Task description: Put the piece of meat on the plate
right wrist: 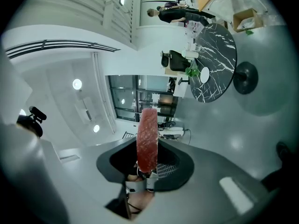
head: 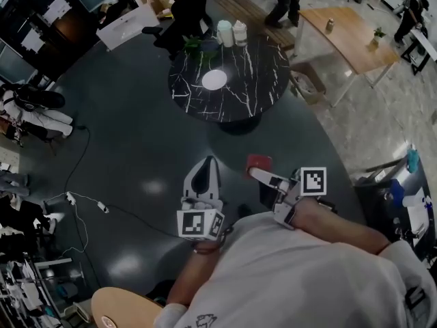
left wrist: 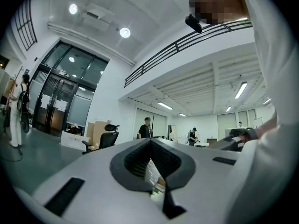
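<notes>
Tongs come first, nearest the person's body: the left tongs are pressed together with nothing between them. At their 3 o'clock the right tongs pinch the flat red piece of meat. In the right gripper view it stands on edge between the pads and sticks out past their tips. Both tongs are above the dark glossy floor. Farther off, toward 12 o'clock, stands the round black marble tabletop with white veins. The round white plate lies on it, well apart from the meat. At the tabletop's far edge, two pale bottles stand at 12 o'clock and a small green plant at 11 o'clock.
</notes>
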{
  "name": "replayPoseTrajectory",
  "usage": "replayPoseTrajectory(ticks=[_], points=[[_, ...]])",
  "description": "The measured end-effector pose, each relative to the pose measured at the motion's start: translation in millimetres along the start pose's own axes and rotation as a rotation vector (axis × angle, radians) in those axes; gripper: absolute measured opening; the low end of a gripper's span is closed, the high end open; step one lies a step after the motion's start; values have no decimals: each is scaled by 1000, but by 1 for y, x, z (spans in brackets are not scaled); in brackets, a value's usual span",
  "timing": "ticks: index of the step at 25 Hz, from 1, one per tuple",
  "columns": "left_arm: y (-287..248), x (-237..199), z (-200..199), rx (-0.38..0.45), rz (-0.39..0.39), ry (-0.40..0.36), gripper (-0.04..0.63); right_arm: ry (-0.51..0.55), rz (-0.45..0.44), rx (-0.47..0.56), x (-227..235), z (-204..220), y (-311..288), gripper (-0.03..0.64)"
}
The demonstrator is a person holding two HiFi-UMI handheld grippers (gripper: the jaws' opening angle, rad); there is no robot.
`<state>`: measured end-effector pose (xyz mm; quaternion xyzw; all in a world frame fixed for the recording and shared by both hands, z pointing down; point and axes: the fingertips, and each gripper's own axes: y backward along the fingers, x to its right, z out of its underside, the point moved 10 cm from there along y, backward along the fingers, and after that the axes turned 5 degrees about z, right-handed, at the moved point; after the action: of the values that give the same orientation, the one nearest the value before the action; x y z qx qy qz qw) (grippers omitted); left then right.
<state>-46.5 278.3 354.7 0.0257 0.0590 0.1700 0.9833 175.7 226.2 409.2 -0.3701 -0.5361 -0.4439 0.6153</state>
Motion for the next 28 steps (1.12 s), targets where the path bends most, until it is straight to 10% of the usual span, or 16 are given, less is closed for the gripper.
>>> replayPoseTrajectory(ticks=[13,28], points=[[-4,-54,17,-22,85,81,6,36,33,-10,0,7,-65,87],[-46,-84,7,-5,-46,75,7,46,20,-138,11,-52,-113,86]])
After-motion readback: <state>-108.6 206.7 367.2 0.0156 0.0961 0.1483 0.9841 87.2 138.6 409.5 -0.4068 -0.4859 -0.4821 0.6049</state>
